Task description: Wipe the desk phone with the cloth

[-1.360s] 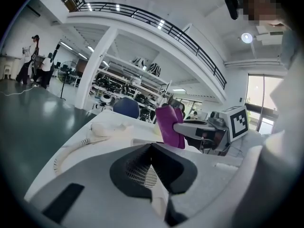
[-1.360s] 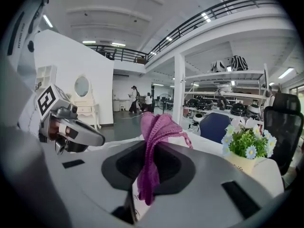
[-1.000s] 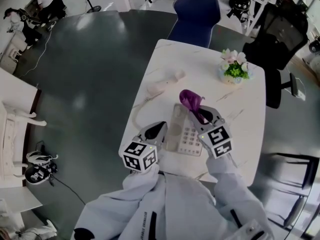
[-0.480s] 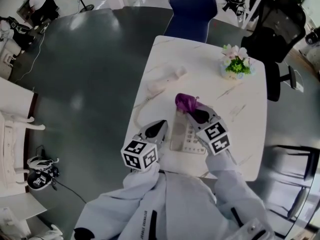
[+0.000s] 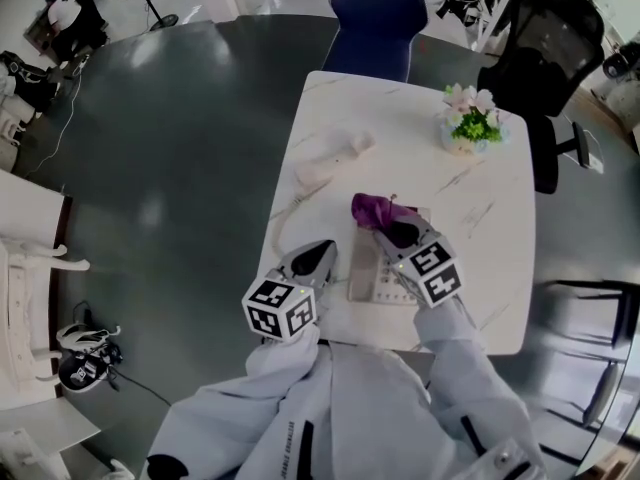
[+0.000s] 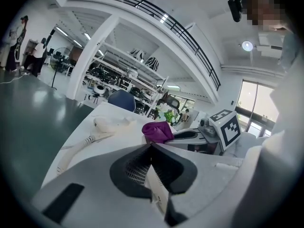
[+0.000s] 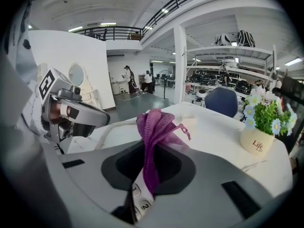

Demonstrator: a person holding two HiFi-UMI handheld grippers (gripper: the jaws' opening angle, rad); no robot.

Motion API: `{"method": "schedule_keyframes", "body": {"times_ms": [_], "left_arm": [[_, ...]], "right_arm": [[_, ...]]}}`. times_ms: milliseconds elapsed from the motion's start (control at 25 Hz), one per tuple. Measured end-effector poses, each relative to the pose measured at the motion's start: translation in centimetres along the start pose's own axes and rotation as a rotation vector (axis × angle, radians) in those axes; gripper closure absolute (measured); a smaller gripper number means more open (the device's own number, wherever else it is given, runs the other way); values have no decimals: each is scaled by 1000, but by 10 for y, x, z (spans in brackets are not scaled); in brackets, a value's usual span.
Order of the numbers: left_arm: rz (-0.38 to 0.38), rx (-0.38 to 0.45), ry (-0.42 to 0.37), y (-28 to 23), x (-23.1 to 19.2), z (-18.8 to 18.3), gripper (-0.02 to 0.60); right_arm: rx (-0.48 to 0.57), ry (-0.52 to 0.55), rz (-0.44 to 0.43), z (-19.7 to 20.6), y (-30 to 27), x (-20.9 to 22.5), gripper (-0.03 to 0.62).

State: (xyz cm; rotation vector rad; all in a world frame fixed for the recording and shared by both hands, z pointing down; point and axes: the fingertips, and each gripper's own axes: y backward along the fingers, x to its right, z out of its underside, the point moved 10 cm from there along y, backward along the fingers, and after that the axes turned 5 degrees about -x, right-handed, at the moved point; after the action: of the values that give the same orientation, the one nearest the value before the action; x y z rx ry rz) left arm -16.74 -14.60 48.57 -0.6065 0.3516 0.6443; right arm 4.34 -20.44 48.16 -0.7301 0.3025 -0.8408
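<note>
White table bears one phone, one cloth clamped in right tongs.

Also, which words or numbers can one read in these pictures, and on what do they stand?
"Life": on the flower pot.
"1" and "2": on keys of the desk phone.
Print on the jacket: too small to read.

Purple cloth on desk phone
Bunched, it rests at the base's far end; the handset lies apart on the counter.
</note>
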Motion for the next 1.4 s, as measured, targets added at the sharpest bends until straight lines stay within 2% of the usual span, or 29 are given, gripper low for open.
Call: {"method": "schedule_keyframes", "body": {"times_ms": [640, 1400], "left_arm": [[42, -24, -14, 8, -2, 7, 583], [-5, -24, 16, 32, 29, 35, 583]], "right_arm": [[-44, -11, 9, 12, 3, -14, 556], [-72, 18, -63, 27, 15, -44, 556]]}}
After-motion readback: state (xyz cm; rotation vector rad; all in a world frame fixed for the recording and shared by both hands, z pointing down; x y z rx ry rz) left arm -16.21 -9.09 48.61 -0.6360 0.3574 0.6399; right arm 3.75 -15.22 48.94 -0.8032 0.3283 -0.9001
